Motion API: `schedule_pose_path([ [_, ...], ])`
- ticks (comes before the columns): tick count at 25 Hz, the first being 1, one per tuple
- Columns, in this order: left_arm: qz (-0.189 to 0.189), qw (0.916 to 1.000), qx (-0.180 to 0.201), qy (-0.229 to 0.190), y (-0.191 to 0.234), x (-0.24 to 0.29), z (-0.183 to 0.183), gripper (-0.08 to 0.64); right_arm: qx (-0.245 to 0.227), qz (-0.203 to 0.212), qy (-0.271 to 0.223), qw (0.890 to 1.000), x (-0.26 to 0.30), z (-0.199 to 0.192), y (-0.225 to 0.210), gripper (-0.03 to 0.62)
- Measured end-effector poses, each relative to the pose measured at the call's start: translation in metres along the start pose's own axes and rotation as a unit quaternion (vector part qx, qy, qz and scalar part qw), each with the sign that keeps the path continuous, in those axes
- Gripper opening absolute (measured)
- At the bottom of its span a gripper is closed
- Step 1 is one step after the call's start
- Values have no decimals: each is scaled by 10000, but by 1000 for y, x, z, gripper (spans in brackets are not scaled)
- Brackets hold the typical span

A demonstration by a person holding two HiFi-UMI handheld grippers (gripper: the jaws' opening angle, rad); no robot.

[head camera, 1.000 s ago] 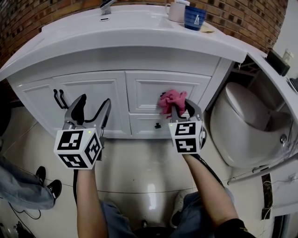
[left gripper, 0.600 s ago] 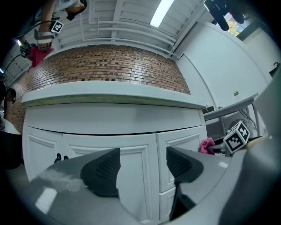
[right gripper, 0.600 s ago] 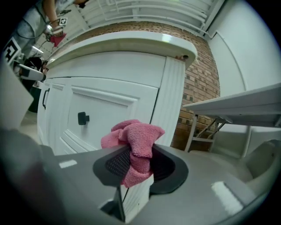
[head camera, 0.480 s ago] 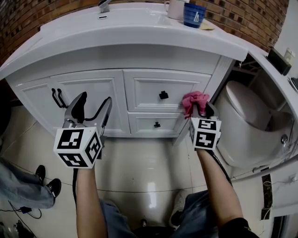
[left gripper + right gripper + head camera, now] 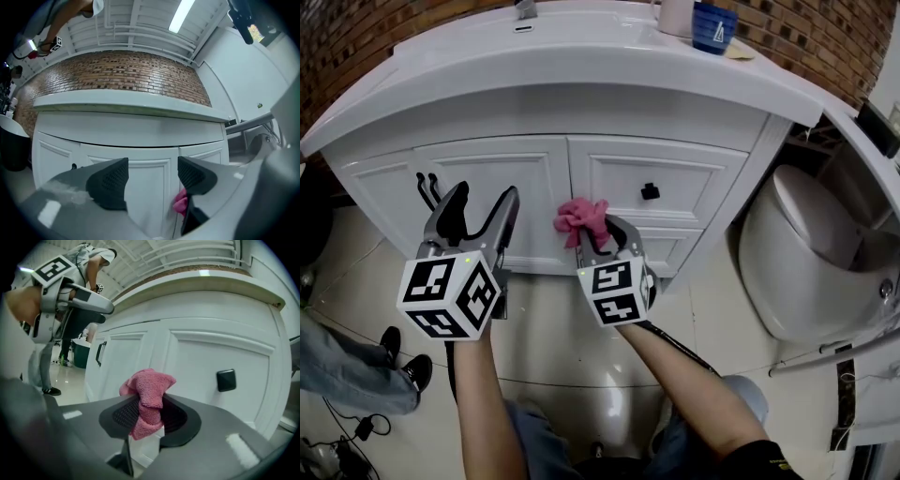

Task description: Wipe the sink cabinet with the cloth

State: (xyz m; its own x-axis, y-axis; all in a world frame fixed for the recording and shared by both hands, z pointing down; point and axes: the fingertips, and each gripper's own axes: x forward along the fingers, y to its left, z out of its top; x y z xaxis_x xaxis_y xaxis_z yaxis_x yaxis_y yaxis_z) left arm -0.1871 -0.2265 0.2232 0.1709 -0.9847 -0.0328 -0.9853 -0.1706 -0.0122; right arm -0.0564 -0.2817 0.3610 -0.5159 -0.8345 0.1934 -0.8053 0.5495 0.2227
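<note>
The white sink cabinet [image 5: 534, 178] fills the head view, with two doors at the left and drawers at the right. My right gripper [image 5: 598, 234] is shut on a bunched pink cloth [image 5: 580, 218], which is pressed against the cabinet front near the seam between the right door and the drawers. In the right gripper view the pink cloth [image 5: 146, 399] sticks up from between the jaws, before the upper drawer [image 5: 220, 362]. My left gripper [image 5: 480, 208] stands open and empty in front of the right door [image 5: 145, 187], apart from it.
A black knob [image 5: 650, 191] sits on the upper drawer, and black handles [image 5: 425, 187] on the left door. A blue cup [image 5: 714, 26] and a white mug [image 5: 677, 15] stand on the countertop. A toilet [image 5: 825, 253] is at the right. A person's shoes [image 5: 403, 361] rest on the tiled floor at left.
My right gripper has swept the cloth leftward across the drawer fronts, from the cabinet's right edge to the seam beside the right door. The left gripper has stayed in place, open.
</note>
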Motion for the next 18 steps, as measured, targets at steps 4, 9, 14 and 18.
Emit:
schedule_pose_path([
  [4, 74, 9995, 281, 95, 11, -9, 1, 333, 199, -39, -81, 9998, 19, 11, 9, 123],
  [9, 12, 9994, 321, 156, 16, -14, -6, 331, -12, -225, 115, 9997, 13, -7, -16, 126],
  [14, -398, 9990, -180, 114, -2, -3, -14, 331, 608, -885, 294, 9938, -23, -35, -94, 126],
  [18, -512, 9981, -318, 110, -16, 5, -17, 331, 1152, -1549, 410, 9803, -66, -60, -174, 126],
])
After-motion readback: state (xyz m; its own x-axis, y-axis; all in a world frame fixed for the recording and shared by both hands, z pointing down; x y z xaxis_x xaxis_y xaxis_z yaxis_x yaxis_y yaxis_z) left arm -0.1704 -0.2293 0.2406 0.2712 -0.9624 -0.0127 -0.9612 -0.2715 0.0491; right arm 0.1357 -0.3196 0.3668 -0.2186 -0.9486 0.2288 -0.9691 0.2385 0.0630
